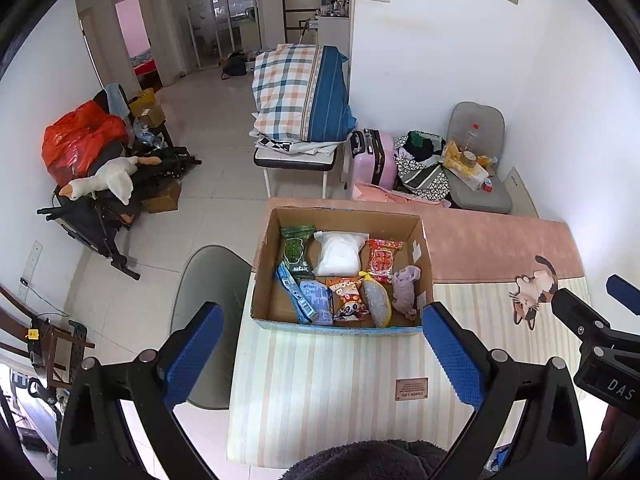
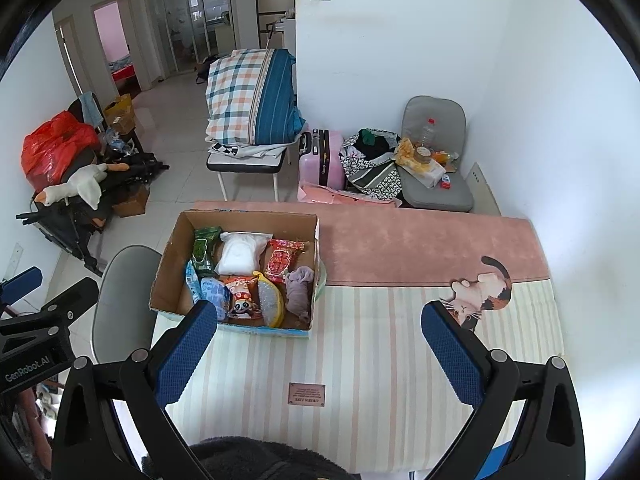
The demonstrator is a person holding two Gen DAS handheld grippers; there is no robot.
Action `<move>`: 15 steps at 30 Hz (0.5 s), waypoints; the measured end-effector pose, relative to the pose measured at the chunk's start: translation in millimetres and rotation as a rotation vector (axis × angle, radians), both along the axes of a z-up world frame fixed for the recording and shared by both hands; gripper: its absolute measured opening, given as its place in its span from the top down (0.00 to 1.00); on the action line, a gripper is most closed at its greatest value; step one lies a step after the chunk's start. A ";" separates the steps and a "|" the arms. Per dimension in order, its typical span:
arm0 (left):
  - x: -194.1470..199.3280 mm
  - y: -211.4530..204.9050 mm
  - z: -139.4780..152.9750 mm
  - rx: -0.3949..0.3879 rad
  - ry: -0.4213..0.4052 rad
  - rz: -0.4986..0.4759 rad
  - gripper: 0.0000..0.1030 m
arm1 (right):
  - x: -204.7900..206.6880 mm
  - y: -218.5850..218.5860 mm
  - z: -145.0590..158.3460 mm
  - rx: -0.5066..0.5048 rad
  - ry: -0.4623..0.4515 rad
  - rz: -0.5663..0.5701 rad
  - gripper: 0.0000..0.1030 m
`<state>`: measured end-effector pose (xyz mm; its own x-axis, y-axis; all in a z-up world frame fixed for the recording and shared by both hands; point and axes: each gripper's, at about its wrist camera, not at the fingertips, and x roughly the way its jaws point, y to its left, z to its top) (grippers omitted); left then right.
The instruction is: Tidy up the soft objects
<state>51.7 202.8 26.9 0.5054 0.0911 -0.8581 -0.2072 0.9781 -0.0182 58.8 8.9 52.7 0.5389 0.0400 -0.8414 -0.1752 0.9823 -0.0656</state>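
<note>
Your two handheld grippers, black frames with blue padded fingers

Your left gripper (image 1: 322, 344) fills the lower part of its own view: black angular arms with round silver screws at the joints and blue, dimpled pads (image 1: 192, 354). Your right gripper (image 2: 320, 344) looks the same in its view, with blue textured pads (image 2: 454, 354) on matte black linkages. At the left edge of the right wrist view your other unit's black body carries white "GenRobot.AI" lettering; at the right edge of the left wrist view you can read "DAS"
</note>
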 end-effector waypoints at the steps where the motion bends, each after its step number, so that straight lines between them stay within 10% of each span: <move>1: 0.3 0.4 0.6 0.001 0.000 -0.001 0.01 | 0.6 -0.3 -0.2 0.001 0.002 -0.001 0.00; 15: -0.4 3.6 2.2 -0.005 0.002 -0.007 0.01 | 0.7 0.1 -0.2 -0.003 -0.003 0.000 0.00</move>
<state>51.3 206.4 29.1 0.5043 0.0836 -0.8595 -0.2006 0.9794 -0.0225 59.6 9.0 52.5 0.5414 0.0374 -0.8399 -0.1747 0.9822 -0.0689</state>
